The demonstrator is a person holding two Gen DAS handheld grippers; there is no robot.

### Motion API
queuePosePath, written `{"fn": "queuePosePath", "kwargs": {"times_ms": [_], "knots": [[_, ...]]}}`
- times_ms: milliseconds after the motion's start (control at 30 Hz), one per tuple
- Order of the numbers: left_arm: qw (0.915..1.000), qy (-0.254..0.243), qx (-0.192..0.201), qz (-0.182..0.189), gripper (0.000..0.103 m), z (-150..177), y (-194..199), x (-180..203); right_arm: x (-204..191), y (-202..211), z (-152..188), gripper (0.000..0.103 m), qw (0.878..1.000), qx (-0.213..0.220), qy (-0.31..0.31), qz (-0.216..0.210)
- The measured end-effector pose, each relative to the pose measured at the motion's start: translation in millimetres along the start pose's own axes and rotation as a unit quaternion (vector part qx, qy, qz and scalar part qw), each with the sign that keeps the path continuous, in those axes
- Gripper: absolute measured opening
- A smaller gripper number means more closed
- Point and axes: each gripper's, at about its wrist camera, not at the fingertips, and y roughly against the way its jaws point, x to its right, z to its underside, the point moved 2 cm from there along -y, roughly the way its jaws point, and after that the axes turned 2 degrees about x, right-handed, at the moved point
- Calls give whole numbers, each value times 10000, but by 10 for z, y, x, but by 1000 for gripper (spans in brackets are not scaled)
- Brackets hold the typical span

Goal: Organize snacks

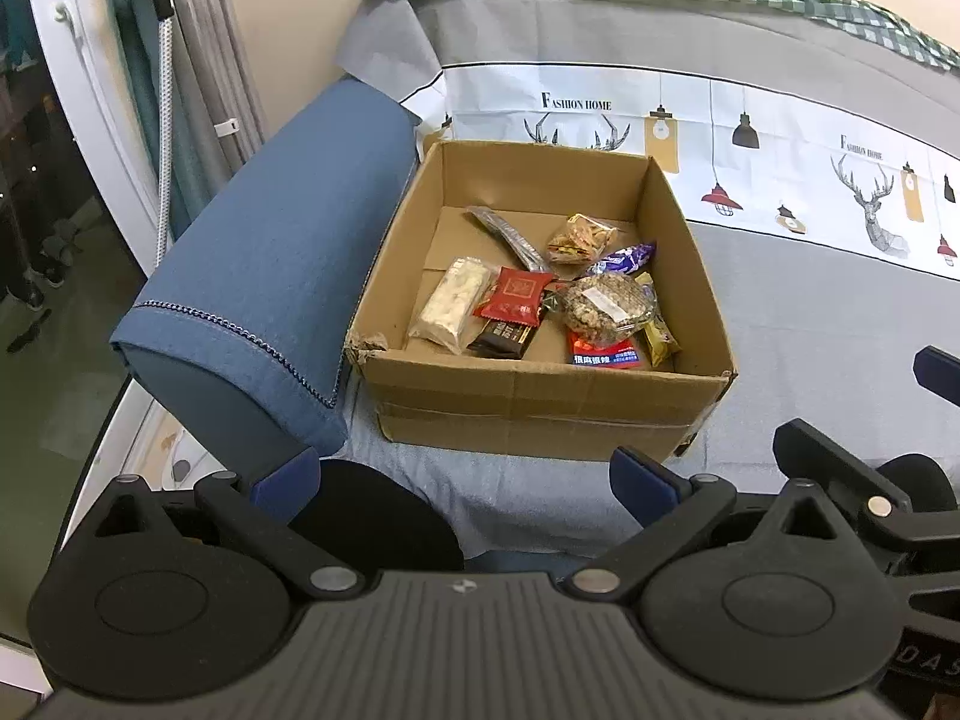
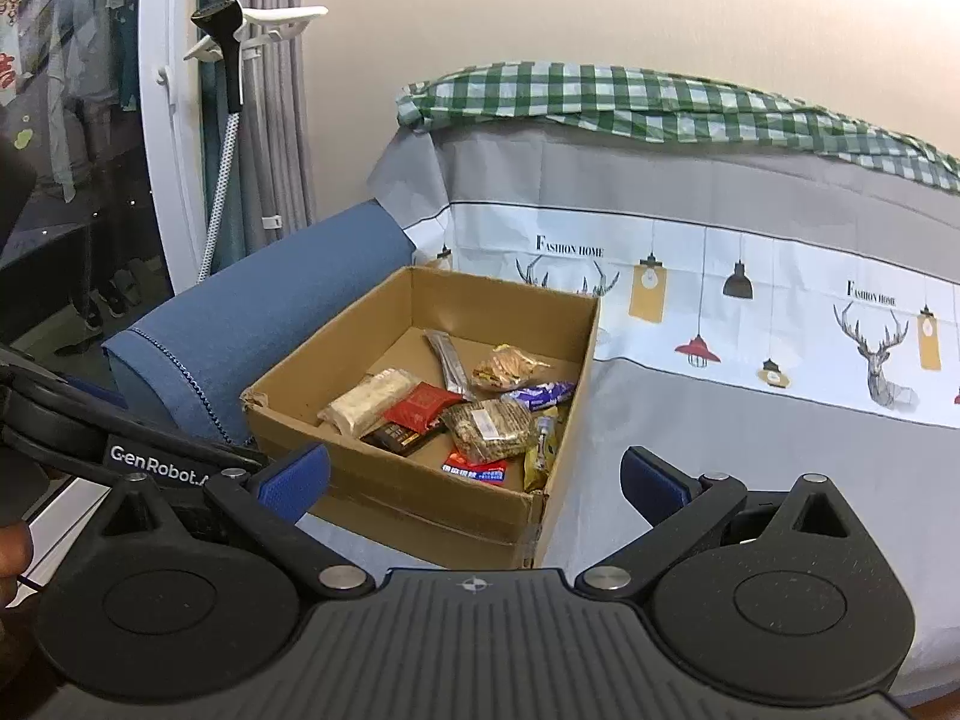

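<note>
**Snacks Gathered in Open Carton**

Wrapped snacks (image 1: 528,306) lie inside a cardboard box (image 1: 540,402) beside a blue armrest (image 1: 264,300). In front of the box, the left gripper (image 1: 465,480) and right gripper (image 2: 474,480) hover, fingers spread, empty.

We see a matt brown cardboard box (image 1: 540,402) torn rough at one corner, glossy plastic snack wrappers (image 1: 510,300) inside, a woven blue cloth armrest (image 1: 258,276), a smooth printed cloth cover (image 2: 750,420), and matt black plastic grippers.
</note>
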Motion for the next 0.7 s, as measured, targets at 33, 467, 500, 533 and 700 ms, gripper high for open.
{"fn": "queuePosePath", "kwargs": {"times_ms": [33, 467, 500, 533, 700], "knots": [[10000, 0, 25, -19, 103, 4, 14, -5, -8, 9, -2, 102, 10000, 17, 13, -8], [9994, 2, 286, -200, 103, 2, 138, -54, -62, 97, -20, 102, 9999, 148, 85, -9], [9994, 4, 293, -203, 103, 6, 141, -58, -69, 105, -18, 102, 9998, 155, 93, -8], [9994, 2, 297, -201, 103, 6, 142, -59, -73, 109, -19, 102, 9998, 159, 102, -9], [9993, 4, 305, -210, 103, 8, 140, -61, -89, 106, -20, 102, 9998, 155, 117, -13]]}}
